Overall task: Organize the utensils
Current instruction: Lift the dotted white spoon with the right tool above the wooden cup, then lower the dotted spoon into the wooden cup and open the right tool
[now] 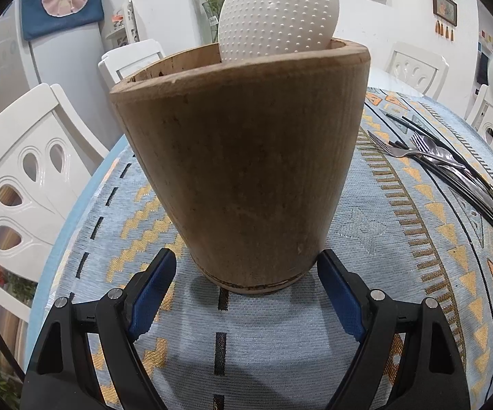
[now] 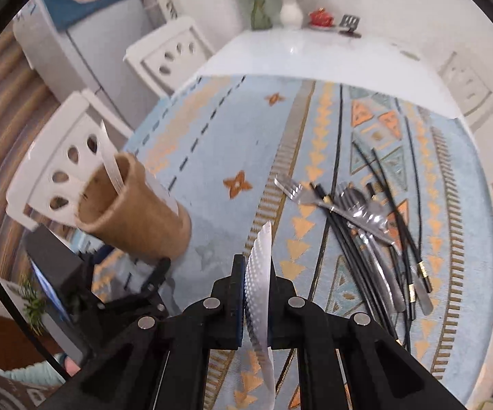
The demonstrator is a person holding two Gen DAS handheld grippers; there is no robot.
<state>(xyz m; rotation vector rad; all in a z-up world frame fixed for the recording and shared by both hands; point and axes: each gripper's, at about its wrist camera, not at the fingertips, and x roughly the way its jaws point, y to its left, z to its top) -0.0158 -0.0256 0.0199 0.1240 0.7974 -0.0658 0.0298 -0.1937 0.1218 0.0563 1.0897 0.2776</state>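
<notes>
A brown wooden utensil cup [image 1: 243, 164] stands upright on the patterned tablecloth, with a white dimpled spoon [image 1: 277, 17] standing in it. My left gripper [image 1: 246, 294] is open, its blue pads on either side of the cup's base, apart from it. In the right wrist view the cup [image 2: 133, 212] is at the left with a white handle [image 2: 109, 164] sticking out. My right gripper [image 2: 257, 294] is shut on a white dimpled spoon [image 2: 260, 273], held edge-on above the cloth. A pile of forks and black chopsticks [image 2: 366, 225] lies to the right; it also shows in the left wrist view [image 1: 444, 164].
White chairs [image 1: 24, 177] stand around the table at left and behind. The bare white tabletop [image 2: 297, 54] lies beyond the cloth, with vases [image 2: 289, 10] and a red dish at its far edge. A fridge [image 2: 85, 34] stands at far left.
</notes>
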